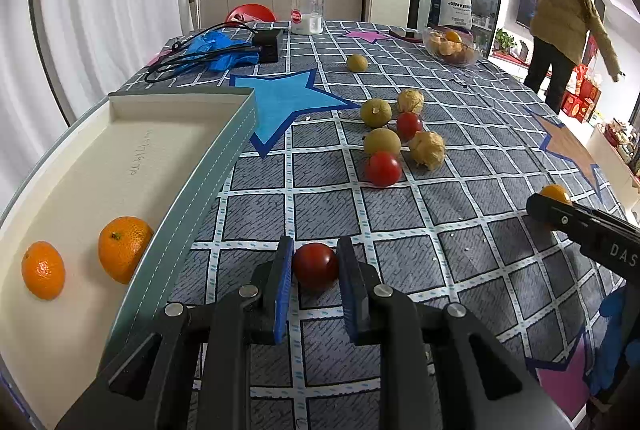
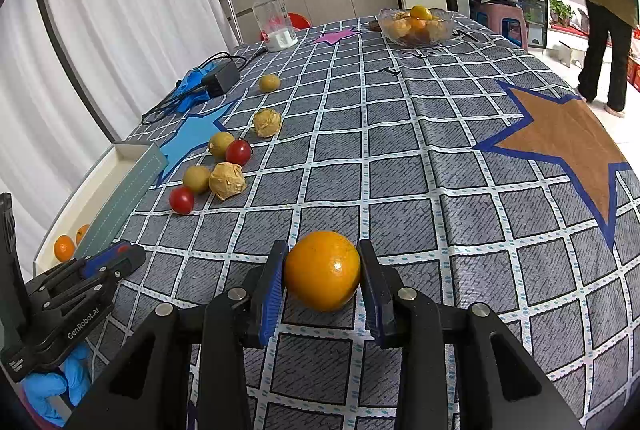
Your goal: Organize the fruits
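My left gripper is shut on a red cherry tomato, low over the tablecloth beside the grey-edged tray. Two mandarins lie in the tray. My right gripper is shut on an orange resting on the cloth; it also shows in the left wrist view. Loose fruit lies mid-table: two cherry tomatoes, green round fruits and husked physalis.
A glass bowl of fruit, a plastic bottle, a black adapter with cables and a blue glove stand at the far end. A person stands right of the table. A lone green fruit lies farther back.
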Available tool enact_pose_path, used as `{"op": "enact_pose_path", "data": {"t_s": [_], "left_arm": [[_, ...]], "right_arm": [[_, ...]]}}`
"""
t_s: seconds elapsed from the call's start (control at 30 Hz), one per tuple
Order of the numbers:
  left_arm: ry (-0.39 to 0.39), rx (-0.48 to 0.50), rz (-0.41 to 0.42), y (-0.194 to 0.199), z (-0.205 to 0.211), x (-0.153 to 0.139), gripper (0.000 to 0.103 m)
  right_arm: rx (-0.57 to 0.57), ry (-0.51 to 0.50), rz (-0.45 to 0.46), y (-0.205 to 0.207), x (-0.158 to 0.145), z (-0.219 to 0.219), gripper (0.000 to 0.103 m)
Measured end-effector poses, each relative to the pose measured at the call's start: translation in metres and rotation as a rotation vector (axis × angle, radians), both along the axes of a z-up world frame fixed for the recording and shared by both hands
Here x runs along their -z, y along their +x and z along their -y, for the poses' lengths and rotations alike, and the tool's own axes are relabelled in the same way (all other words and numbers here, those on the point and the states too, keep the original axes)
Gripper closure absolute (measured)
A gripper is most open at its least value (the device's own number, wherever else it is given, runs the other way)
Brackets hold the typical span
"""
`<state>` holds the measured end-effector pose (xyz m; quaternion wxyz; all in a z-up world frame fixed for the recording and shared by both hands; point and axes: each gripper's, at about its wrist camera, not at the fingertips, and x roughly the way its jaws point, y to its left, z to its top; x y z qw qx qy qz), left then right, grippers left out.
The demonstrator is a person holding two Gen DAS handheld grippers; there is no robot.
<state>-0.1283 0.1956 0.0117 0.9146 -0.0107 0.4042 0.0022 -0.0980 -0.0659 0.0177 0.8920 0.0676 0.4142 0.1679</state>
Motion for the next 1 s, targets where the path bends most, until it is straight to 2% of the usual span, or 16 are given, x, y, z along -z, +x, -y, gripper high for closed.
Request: {"op": "enact_pose_path", "data": {"t_s": [0.73,1.0], "left_arm": [[-0.008,0.002,0.001,-0.001,0.0,0.0,0.079],[-0.048,-0.005,-0.004,-0.001,-0.004,-0.001,0.079]], "right_arm": [[-0.004,-0.02,-0.005,0.0,0.001,-0.002,0.067],[-0.03,-0.009,-0.02,-0.004,-0.012,-0.006,0.067]]}}
